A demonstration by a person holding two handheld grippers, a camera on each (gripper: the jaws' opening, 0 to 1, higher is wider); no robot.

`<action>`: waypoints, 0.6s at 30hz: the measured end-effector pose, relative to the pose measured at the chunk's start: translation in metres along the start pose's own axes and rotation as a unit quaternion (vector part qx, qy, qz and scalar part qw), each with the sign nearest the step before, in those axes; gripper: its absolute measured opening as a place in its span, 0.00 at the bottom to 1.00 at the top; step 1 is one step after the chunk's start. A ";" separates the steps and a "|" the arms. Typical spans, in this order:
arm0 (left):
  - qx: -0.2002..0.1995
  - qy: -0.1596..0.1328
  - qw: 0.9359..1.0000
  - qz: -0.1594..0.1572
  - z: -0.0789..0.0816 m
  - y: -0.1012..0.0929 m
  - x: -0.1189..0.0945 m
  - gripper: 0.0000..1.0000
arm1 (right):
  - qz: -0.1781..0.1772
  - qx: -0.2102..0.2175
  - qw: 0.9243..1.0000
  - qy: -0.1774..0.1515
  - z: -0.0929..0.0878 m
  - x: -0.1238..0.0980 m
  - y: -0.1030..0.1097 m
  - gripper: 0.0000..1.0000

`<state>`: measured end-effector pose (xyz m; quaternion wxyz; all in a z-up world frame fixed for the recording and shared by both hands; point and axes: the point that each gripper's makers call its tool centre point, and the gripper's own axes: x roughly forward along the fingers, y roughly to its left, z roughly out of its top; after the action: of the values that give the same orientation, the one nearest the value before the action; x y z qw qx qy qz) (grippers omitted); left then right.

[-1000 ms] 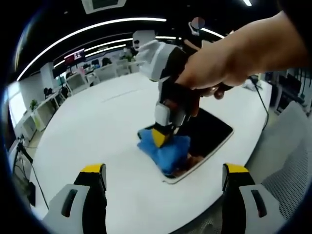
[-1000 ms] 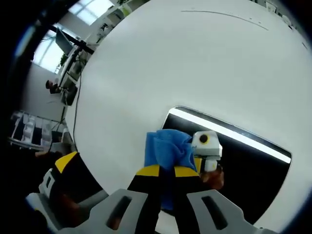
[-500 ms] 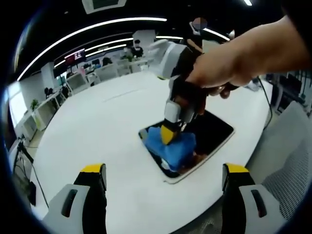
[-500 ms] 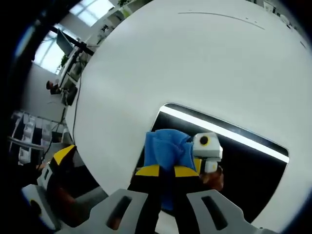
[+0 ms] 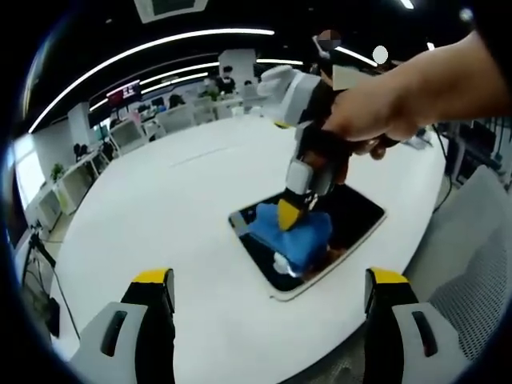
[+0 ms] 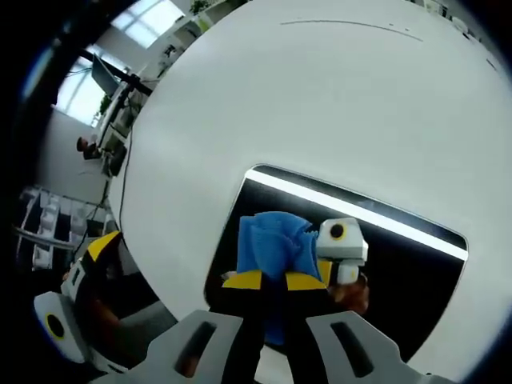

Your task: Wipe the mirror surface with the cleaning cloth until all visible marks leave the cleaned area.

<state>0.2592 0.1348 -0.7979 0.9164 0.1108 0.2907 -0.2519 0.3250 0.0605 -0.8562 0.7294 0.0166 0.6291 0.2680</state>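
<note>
1. Right gripper (image 6: 272, 282): jaws drawn narrow and clamped on the blue cloth (image 6: 274, 242), which bunched up past the yellow tips toward 12 o'clock in the right gripper view. In the left gripper view the same gripper (image 5: 290, 214) came down from 1 o'clock under a hand (image 5: 376, 112), its tip buried in the cloth (image 5: 296, 238).

2. Mirror (image 6: 400, 264): a dark rectangle with a pale rim, flat on the white table (image 6: 320, 104). In the right gripper view its long axis ran roughly 10 to 4 o'clock. The cloth sat on the glass at the end near 9 o'clock, touching it.

3. Key relation: most of the uncovered glass lay from the cloth toward 3 o'clock in the right gripper view, along the long axis. Judged next stroke: a drag that way, cloth kept pressed flat.

4. Left gripper (image 5: 268, 300): jaws spread wide, nothing between them, hanging over the near table edge at 6 o'clock in its own view, well apart from the mirror (image 5: 352, 212). The right gripper was plainly the nearer tool.

5. Marks: the glass reflected a ceiling light strip and a camera box; any smudges could not be told from reflections, so progress was uncertain.

6. Risk, as a judgement: the mirror might slide on the smooth table under a hard push.
</note>
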 end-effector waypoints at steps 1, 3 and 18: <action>0.000 0.000 1.000 0.000 0.000 0.000 0.000 0.99 | 0.000 0.000 1.000 0.000 0.000 -0.001 -0.002 0.02; 0.000 0.000 1.000 0.001 0.000 0.001 0.000 0.99 | 0.000 0.002 1.000 -0.001 -0.001 -0.002 -0.007 0.02; -0.001 0.001 1.000 0.002 0.000 0.001 -0.001 0.99 | -0.002 0.011 1.000 -0.011 -0.011 -0.014 -0.034 0.02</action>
<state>0.2593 0.1362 -0.7977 0.9166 0.1109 0.2918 -0.2497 0.3266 0.0218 -0.8580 0.7364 0.0266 0.6243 0.2592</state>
